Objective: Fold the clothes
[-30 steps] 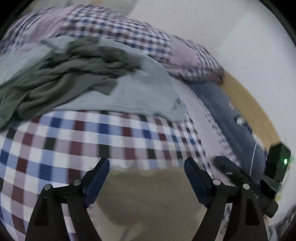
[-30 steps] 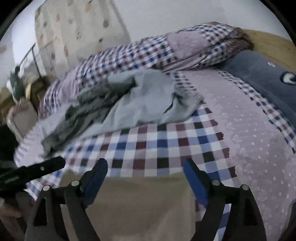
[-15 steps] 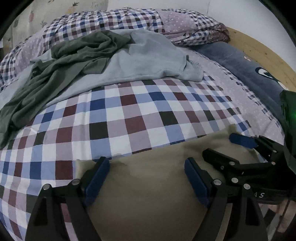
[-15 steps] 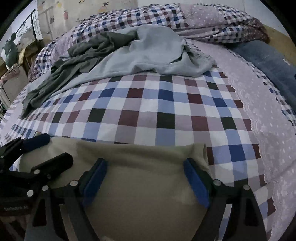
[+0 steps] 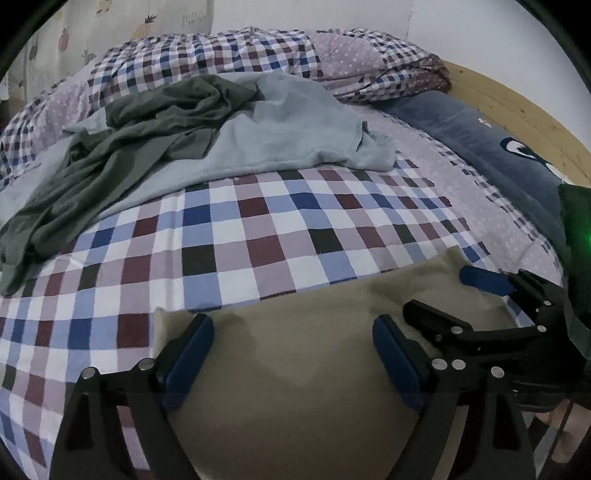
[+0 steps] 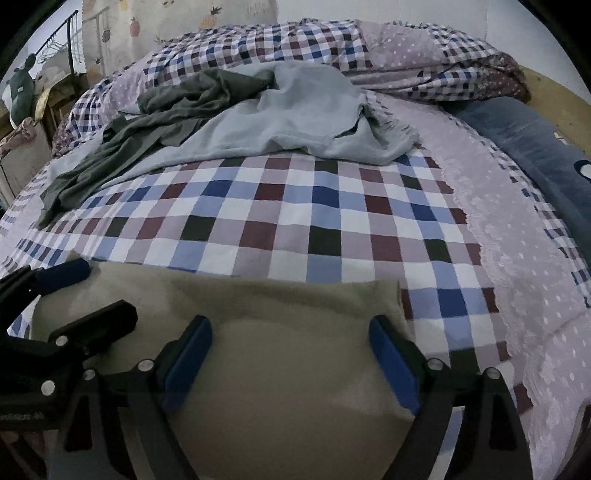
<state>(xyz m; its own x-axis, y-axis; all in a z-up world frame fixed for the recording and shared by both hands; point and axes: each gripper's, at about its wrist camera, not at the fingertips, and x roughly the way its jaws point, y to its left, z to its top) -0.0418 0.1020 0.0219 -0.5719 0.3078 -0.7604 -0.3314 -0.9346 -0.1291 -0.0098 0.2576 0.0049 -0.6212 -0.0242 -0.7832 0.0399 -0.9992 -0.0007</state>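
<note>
Both pairs of tongs stand wide apart, gripping nothing, over a beige garment laid flat at the near edge of a bed. The left tongs [image 5: 293, 360] hover above the beige garment [image 5: 295, 387], its far edge running just past their blue fingertips [image 5: 190, 350]; the cloth lies beneath them — whether they touch it cannot be told. To their right, close alongside, the right tongs [image 5: 436, 291] reach in over the same cloth, their two fingers also spread.

Seen from the right wrist, the right tongs [image 6: 290, 360] hang over the garment [image 6: 288, 387] near its far right corner, with the left tongs [image 6: 98, 291] entering from the left beside them.

Beyond the garment's far edge, the checked bedcover [image 5: 258, 236] of blue, maroon and white squares stretches away bare. Farther ahead lies a rumpled light grey garment [image 5: 295, 136], and a dark green garment [image 5: 122, 155] sprawls across it, trailing off to the left. Behind both — at the far end of the bed — a bunched checked quilt [image 5: 258, 51] is heaped against the wall. Off to the right of the tongs, a dark blue pillow [image 5: 491, 147] rests along a wooden bed frame [image 5: 517, 107]. In the right wrist view, a curtain printed with fruit [image 6: 177, 22] hangs at far left.
</note>
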